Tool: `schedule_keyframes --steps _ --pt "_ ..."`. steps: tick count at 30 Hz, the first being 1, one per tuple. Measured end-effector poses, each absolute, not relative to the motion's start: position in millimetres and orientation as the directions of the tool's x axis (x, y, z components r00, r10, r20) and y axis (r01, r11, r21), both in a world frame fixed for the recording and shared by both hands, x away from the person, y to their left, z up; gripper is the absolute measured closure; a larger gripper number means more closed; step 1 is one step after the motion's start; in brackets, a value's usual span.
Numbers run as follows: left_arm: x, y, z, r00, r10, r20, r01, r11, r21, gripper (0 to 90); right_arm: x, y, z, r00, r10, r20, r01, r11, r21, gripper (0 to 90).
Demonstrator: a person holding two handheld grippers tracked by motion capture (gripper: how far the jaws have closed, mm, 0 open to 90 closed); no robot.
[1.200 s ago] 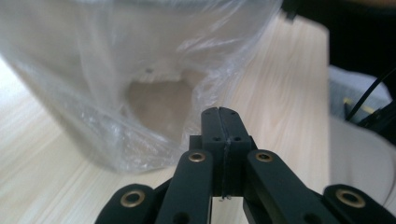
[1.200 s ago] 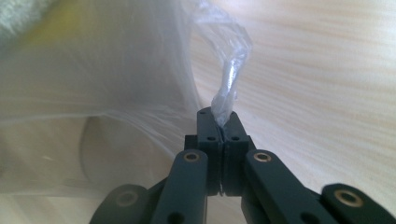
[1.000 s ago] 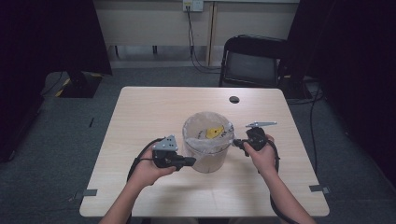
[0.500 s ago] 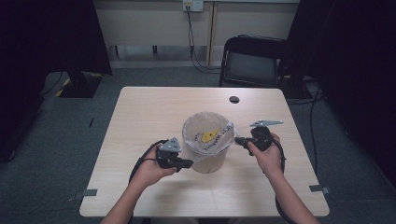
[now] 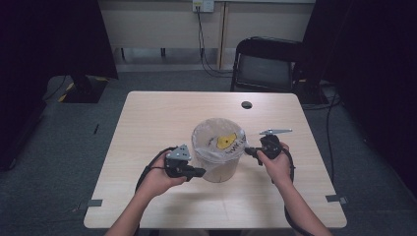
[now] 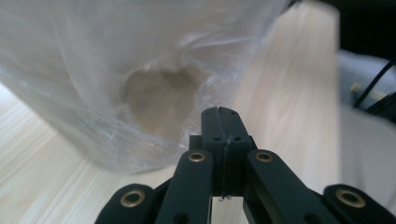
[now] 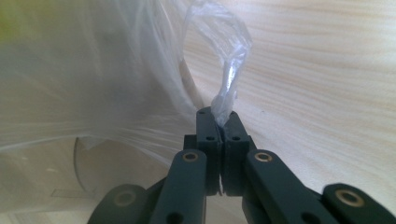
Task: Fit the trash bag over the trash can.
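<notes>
Both claws — clamped on bag liner (image 5: 216, 147)

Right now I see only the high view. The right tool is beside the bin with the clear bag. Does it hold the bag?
Observer: Yes. In the right gripper view the right tool is shut on a twisted strip of the clear plastic bag.
Operator: And the left tool, does it hold plastic also?
Observer: In the left gripper view the left tool is shut and its tips meet, with the bag film right behind them. A thin fold may be caught, but I cannot tell.
Operator: What is behind the film on that side?
Observer: A pale round patch shows through the film, just above the tips.
</notes>
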State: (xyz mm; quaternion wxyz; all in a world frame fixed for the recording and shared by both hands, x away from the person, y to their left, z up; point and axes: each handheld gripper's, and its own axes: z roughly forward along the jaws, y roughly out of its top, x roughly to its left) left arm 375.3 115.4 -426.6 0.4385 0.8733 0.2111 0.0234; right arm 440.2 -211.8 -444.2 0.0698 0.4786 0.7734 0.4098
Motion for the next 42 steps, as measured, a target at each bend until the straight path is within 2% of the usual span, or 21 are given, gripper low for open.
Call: schedule_keyframes --steps 7,15,19,27,35,42 --pt "381 119 -433 0.893 0.430 -0.132 0.374 -0.546 0.750 90.0 429 -219 -432 -0.546 0.794 0.266 0.662 0.214 0.719 89.0" --pt "376 125 -420 0.905 0.375 -0.200 0.365 -0.445 0.818 90.0 437 -217 -451 -0.521 0.796 0.308 0.689 0.180 0.702 88.7" --pt "378 126 -427 0.899 0.380 -0.216 0.385 -0.455 0.803 90.0 441 -213 -457 -0.519 0.793 0.320 0.696 0.175 0.696 88.7" --pt "384 128 -440 0.866 0.462 -0.192 0.440 -0.519 0.733 90.0 436 -216 -446 -0.531 0.804 0.267 0.673 0.208 0.710 87.2" --pt "380 130 -431 0.887 0.416 -0.200 0.401 -0.482 0.779 90.0 439 -218 -456 -0.515 0.805 0.294 0.692 0.189 0.696 87.5" --pt "384 134 -442 0.873 0.431 -0.227 0.429 -0.459 0.778 90.0 440 -210 -463 -0.532 0.789 0.309 0.690 0.192 0.697 87.1"
